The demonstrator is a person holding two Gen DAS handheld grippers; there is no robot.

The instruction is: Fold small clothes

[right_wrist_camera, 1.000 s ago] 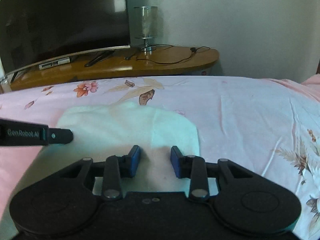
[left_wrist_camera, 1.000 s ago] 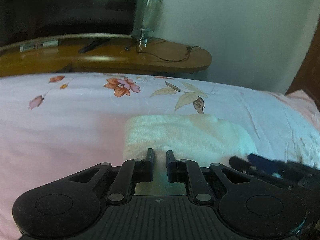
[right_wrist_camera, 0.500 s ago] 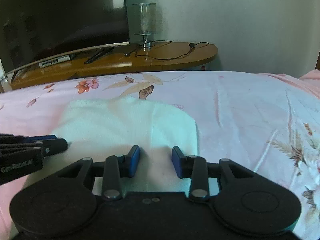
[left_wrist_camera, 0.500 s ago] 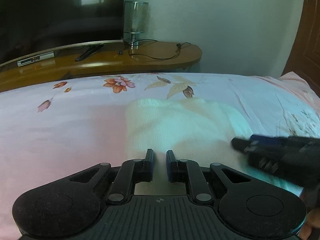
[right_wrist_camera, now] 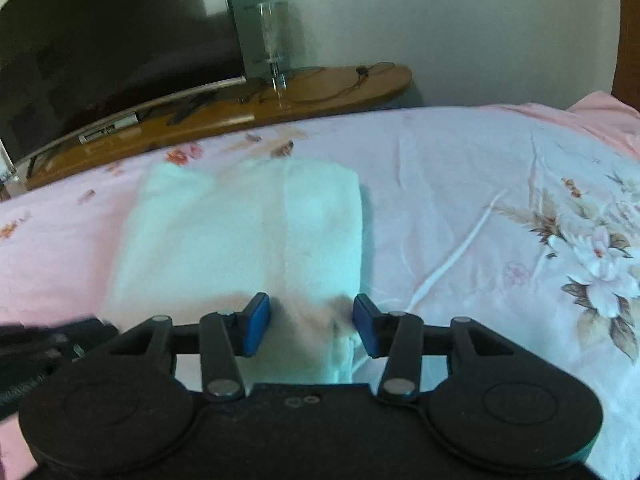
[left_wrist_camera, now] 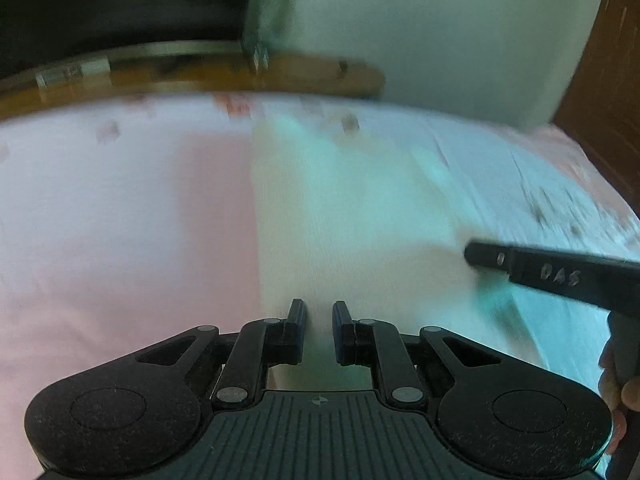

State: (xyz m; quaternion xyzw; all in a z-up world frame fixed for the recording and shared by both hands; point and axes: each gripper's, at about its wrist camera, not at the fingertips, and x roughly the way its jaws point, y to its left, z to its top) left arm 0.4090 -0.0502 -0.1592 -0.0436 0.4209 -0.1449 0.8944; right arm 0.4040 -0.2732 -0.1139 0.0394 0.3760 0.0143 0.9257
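Right tongs (right_wrist_camera: 311, 322) have just been opening over the white garment's (right_wrist_camera: 240, 236) lower edge; left tongs (left_wrist_camera: 319, 330) closed, apparently on cloth (blurred). Release step; next, regrasp for another fold.

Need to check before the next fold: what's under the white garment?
The white garment lies flat on the pink floral bedsheet, which shows all around it. It is folded into layers, with a seam down the middle. Whatever is between the layers, or directly beneath them, is covered.

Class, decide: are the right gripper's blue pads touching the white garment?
Apart. In the right wrist view the right gripper has just been opening; white garment lies between its pads, gaps visible.
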